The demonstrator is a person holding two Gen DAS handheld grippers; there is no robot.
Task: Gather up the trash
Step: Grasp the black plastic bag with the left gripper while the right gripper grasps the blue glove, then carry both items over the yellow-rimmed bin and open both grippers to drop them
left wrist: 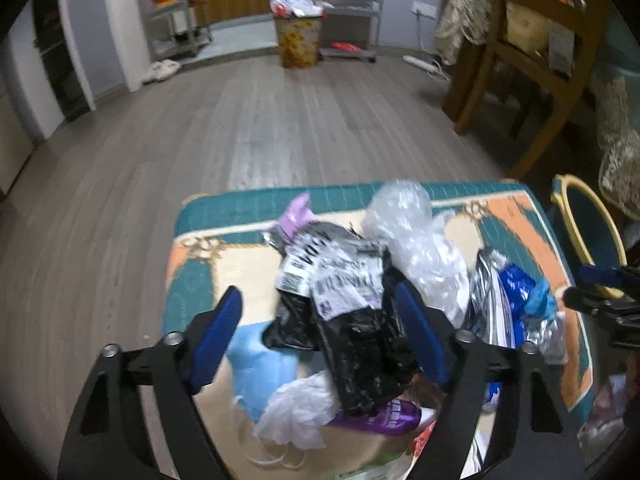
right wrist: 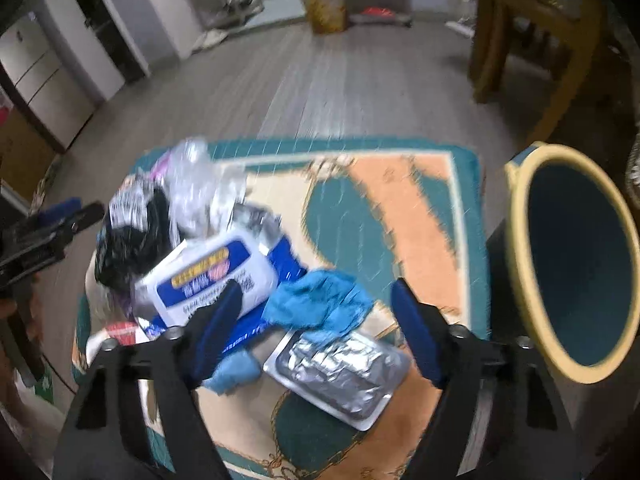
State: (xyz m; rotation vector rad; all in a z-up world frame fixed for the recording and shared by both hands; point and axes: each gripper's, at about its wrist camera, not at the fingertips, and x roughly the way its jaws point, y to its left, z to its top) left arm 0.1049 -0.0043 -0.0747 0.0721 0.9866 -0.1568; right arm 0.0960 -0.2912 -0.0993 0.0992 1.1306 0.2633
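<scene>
A pile of trash lies on a small table with a teal and orange cloth [left wrist: 516, 220]. My left gripper [left wrist: 316, 294] hangs open over a black plastic bag [left wrist: 352, 332] with white labels; the bag lies between the jaws, and the left pad stands clear of it. Clear bubble wrap [left wrist: 408, 228] and a silver-blue pouch [left wrist: 504, 292] lie beside it. My right gripper [right wrist: 316, 290] is open above a crumpled blue cloth [right wrist: 320, 300] and a foil pack [right wrist: 340, 372]. A white wipes pack [right wrist: 208, 276] lies under its left finger. A teal bin with a yellow rim [right wrist: 576, 264] stands right of the table.
A wooden chair [left wrist: 532, 44] stands at the back right beside a draped table. Bare wood floor [left wrist: 240, 120] stretches beyond the small table. A full patterned bin [left wrist: 298, 36] and metal shelves [left wrist: 348, 8] stand at the far wall. A power strip [left wrist: 424, 64] lies on the floor.
</scene>
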